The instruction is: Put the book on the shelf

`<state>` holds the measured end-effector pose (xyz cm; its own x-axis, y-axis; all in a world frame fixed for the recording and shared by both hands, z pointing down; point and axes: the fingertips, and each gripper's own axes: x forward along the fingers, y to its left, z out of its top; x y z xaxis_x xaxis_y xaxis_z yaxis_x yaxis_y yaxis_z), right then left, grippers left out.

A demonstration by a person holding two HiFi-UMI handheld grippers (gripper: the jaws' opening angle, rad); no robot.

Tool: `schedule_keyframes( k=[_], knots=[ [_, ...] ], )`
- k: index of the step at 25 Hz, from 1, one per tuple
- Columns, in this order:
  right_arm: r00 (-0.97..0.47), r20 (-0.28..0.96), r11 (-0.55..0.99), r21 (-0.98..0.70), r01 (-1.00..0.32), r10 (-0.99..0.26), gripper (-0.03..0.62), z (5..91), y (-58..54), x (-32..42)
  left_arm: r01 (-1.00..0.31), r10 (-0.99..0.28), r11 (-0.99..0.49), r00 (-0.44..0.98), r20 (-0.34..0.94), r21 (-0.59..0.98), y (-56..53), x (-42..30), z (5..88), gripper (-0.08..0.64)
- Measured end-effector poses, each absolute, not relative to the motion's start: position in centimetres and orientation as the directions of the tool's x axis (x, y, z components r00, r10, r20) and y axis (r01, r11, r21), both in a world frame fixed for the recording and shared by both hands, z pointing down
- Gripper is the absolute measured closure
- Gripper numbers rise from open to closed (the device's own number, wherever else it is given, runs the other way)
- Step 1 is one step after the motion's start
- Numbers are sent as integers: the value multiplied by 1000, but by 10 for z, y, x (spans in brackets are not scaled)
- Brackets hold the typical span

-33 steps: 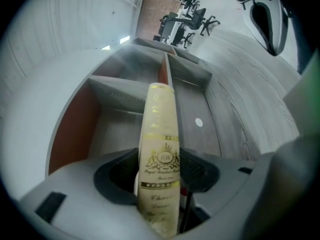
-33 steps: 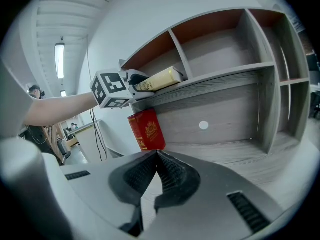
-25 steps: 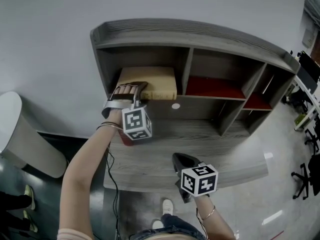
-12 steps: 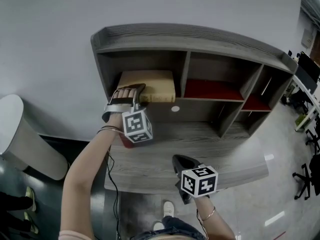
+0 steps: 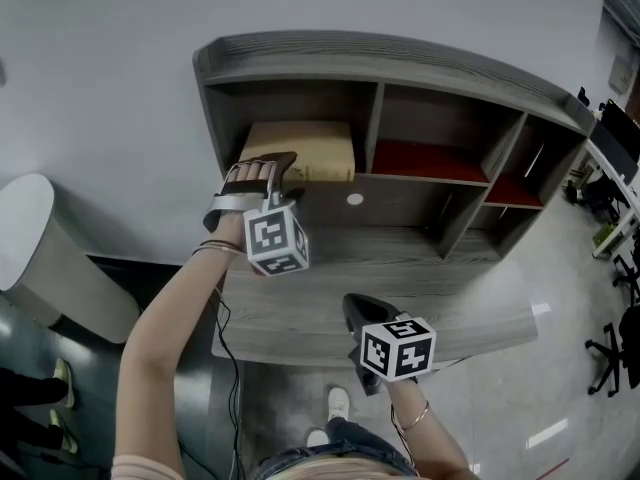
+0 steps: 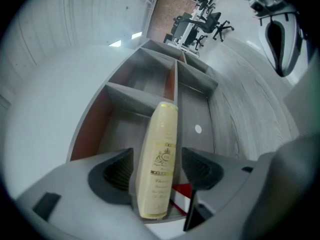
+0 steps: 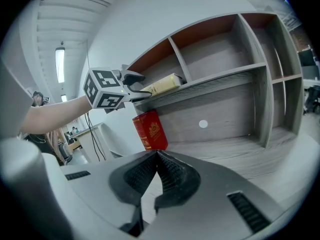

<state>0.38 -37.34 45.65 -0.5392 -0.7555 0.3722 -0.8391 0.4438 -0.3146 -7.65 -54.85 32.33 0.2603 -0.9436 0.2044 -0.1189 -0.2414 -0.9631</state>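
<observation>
A cream book (image 5: 300, 150) lies flat in the left compartment of the grey shelf unit (image 5: 380, 58). My left gripper (image 5: 273, 171) is at the book's front edge. In the left gripper view the gold-printed spine of the book (image 6: 160, 154) runs between the wide-spread jaws, with a thin gap at each pad, so my left gripper (image 6: 159, 168) is open around it. My right gripper (image 5: 353, 306) hangs low over the desk's front, and in its own view my right gripper (image 7: 156, 155) is shut on nothing.
A red book (image 7: 150, 129) stands on the desk (image 5: 400, 278) under the left compartment. The middle and right compartments have red floors (image 5: 425, 163). A white rounded object (image 5: 50, 258) is left of the desk. Office chairs (image 5: 615, 348) stand at far right.
The left gripper stays at the cream book's front edge and has drawn back slightly. The book rests in the left compartment. The right gripper has barely moved.
</observation>
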Motion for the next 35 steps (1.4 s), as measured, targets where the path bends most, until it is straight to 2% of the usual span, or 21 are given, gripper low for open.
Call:
schedule_keyframes(
  k=[6, 15, 19, 24, 31, 35],
  knots=[
    [-541, 365, 446, -315, -838, -758, 583, 454, -358, 1, -213, -941, -273, 264, 213, -938, -519, -79, 316, 272],
    [-557, 345, 468, -311, -827, -756, 583, 446, -334, -11, -396, -899, -430, 271, 344, -811, -482, -86, 342, 277],
    [-565, 341, 480, -306, -822, -751, 583, 445, -322, -18, -485, -881, -472, 278, 382, -736, -466, -92, 348, 316],
    [-568, 338, 485, -304, -820, -750, 583, 444, -307, -20, -554, -871, -491, 285, 401, -672, -443, -94, 359, 371],
    [-564, 340, 484, -296, -824, -753, 583, 444, -293, -21, -624, -839, -535, 313, 446, -569, -405, -89, 388, 484],
    [-567, 342, 485, -299, -822, -749, 583, 447, -284, -23, -688, -818, -553, 340, 464, -470, -382, -89, 402, 519]
  ],
)
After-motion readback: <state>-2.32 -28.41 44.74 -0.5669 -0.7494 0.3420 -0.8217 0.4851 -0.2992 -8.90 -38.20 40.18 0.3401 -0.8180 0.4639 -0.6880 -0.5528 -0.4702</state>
